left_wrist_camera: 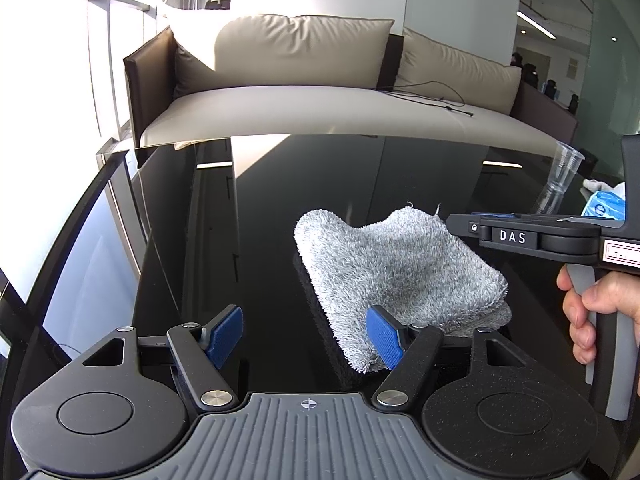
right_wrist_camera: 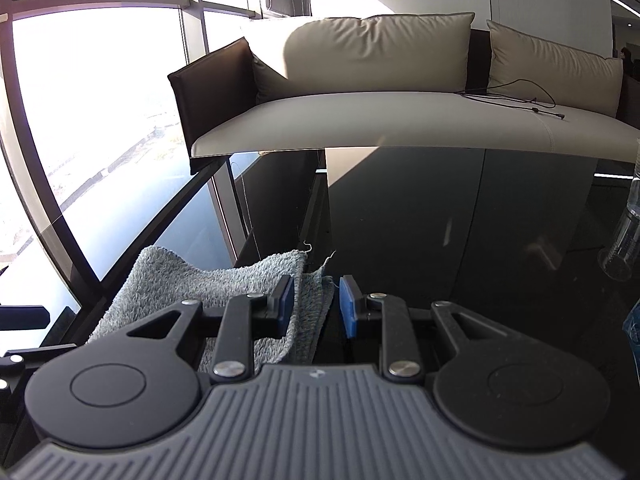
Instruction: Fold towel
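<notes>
A grey fluffy towel (left_wrist_camera: 396,276) lies folded over on the glossy black table (left_wrist_camera: 260,208). My left gripper (left_wrist_camera: 306,334) is open and empty; its right blue pad sits against the towel's near left corner. In the left wrist view the right gripper (left_wrist_camera: 464,222) reaches in from the right at the towel's far right corner. In the right wrist view my right gripper (right_wrist_camera: 317,300) is partly open, with the towel's (right_wrist_camera: 180,280) edge hanging between the blue pads and not clamped.
A stack of clear plastic cups (left_wrist_camera: 560,178) and a blue-and-white packet (left_wrist_camera: 604,204) lie at the table's right side. A beige sofa (left_wrist_camera: 312,92) with a black cable stands beyond the table's far edge. Windows are to the left.
</notes>
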Demonstrator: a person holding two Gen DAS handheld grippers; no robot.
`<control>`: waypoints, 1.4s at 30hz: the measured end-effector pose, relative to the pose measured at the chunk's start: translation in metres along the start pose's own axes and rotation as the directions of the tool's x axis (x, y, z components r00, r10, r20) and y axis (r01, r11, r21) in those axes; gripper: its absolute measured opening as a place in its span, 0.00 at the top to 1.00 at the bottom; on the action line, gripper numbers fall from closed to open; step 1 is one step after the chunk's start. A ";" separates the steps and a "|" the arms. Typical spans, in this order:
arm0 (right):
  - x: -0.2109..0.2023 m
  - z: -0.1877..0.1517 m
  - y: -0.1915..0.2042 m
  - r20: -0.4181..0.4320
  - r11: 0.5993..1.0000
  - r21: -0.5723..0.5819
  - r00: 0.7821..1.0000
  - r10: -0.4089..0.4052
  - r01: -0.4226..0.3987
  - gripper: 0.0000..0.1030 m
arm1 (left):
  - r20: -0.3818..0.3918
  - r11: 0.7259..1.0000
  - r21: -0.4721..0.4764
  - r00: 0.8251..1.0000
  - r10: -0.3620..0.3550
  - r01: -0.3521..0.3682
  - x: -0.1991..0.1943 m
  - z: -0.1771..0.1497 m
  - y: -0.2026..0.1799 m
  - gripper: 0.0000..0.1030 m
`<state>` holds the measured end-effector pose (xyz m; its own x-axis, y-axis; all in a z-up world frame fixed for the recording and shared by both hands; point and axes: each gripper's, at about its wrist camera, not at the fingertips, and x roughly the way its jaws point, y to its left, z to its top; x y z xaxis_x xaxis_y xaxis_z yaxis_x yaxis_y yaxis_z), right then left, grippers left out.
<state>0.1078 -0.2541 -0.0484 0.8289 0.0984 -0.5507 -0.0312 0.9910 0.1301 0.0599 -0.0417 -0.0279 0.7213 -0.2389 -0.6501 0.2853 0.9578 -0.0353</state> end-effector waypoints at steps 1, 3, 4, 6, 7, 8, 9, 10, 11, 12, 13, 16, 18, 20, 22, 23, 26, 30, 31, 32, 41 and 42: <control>0.000 0.000 0.000 -0.004 1.000 0.002 1.000 0.003 -0.003 0.74 | -0.001 1.000 -0.001 1.000 0.001 -0.001 0.001 0.000 0.000 0.37; -0.001 -0.002 0.000 -0.016 1.000 0.006 1.000 0.009 -0.009 0.73 | -0.003 1.000 -0.003 1.000 0.003 -0.003 0.001 0.000 0.001 0.37; -0.002 -0.002 0.001 -0.020 1.000 0.003 1.000 0.010 -0.010 0.72 | -0.005 1.000 -0.004 1.000 0.003 -0.003 0.002 0.000 0.001 0.37; -0.005 -0.004 0.003 -0.025 1.000 -0.001 1.000 0.014 -0.014 0.65 | -0.007 1.000 -0.008 1.000 0.004 -0.004 0.003 0.000 0.003 0.36; -0.007 -0.005 0.004 -0.028 1.000 -0.002 0.999 0.018 -0.018 0.60 | -0.009 1.000 -0.010 1.000 0.005 -0.005 0.004 0.000 0.003 0.36; -0.008 -0.005 0.004 -0.031 1.000 -0.004 0.999 0.020 -0.020 0.57 | -0.009 1.000 -0.011 1.000 0.007 -0.007 0.005 0.000 0.003 0.36; -0.009 -0.005 0.005 -0.032 1.000 -0.004 0.999 0.019 -0.019 0.56 | -0.008 1.000 -0.013 1.000 0.009 -0.009 0.005 0.000 0.004 0.36; -0.011 -0.006 0.005 -0.035 1.000 -0.004 0.999 0.017 -0.018 0.55 | -0.006 1.000 -0.016 1.000 0.012 -0.012 0.005 0.001 0.004 0.35; -0.011 -0.007 0.005 -0.042 1.000 -0.002 0.999 0.015 -0.015 0.55 | -0.007 1.000 -0.020 1.000 0.013 -0.013 0.005 0.001 0.005 0.35; -0.011 -0.008 0.006 -0.051 1.000 0.000 0.999 0.014 -0.014 0.55 | -0.009 1.000 -0.021 1.000 0.015 -0.016 0.006 0.001 0.005 0.33; -0.011 -0.010 0.006 -0.057 1.000 -0.002 0.998 0.013 -0.013 0.55 | -0.011 1.000 -0.022 1.000 0.018 -0.018 0.006 0.000 0.005 0.32; -0.011 -0.013 0.011 -0.069 1.000 -0.018 0.998 0.010 -0.011 0.55 | -0.014 0.999 -0.024 0.999 0.028 -0.029 0.007 0.000 0.005 0.27; -0.012 -0.015 0.014 -0.071 1.000 -0.028 0.997 0.009 -0.011 0.55 | -0.013 0.999 -0.024 0.999 0.035 -0.035 0.007 0.000 0.006 0.23; -0.013 -0.016 0.016 -0.072 0.999 -0.036 0.997 0.006 -0.009 0.55 | -0.011 0.999 -0.028 0.999 0.037 -0.037 0.006 0.001 0.007 0.20; -0.013 -0.017 0.016 -0.078 0.999 -0.040 0.997 0.003 -0.006 0.55 | -0.008 0.998 -0.033 0.999 0.044 -0.045 0.006 0.001 0.008 0.12; -0.014 -0.017 0.016 -0.080 0.999 -0.039 0.997 0.002 -0.005 0.54 | -0.008 0.998 -0.036 0.999 0.048 -0.048 0.006 0.001 0.009 0.10; -0.015 -0.017 0.017 -0.085 0.999 -0.043 0.996 0.004 -0.007 0.49 | -0.008 0.998 -0.047 0.999 0.046 -0.047 0.006 0.002 0.011 0.06; -0.015 -0.018 0.016 -0.091 0.999 -0.048 0.996 0.001 -0.006 0.49 | -0.011 0.998 -0.045 0.999 0.045 -0.046 0.007 0.002 0.010 0.04; -0.015 -0.018 0.016 -0.093 0.999 -0.047 0.996 0.001 -0.006 0.49 | -0.010 0.998 -0.045 0.999 0.042 -0.043 0.008 0.002 0.010 0.04; -0.015 -0.018 0.017 -0.094 0.999 -0.048 0.996 0.001 -0.006 0.49 | -0.011 0.998 -0.042 0.999 0.041 -0.041 0.008 0.002 0.009 0.04; -0.010 -0.020 0.027 -0.097 0.993 -0.117 0.995 0.002 -0.014 0.50 | -0.011 0.998 -0.034 0.998 0.055 -0.055 0.008 0.000 0.009 0.04; -0.009 -0.020 0.028 -0.097 0.992 -0.123 0.995 0.014 -0.026 0.50 | -0.010 0.998 -0.036 0.998 0.059 -0.060 0.008 0.000 0.009 0.04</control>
<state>0.0888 -0.2253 -0.0564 0.7702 0.1206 -0.6263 -0.1212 0.9917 0.0420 0.0689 -0.0348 -0.0336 0.7305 -0.1801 -0.6588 0.2193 0.9754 -0.0236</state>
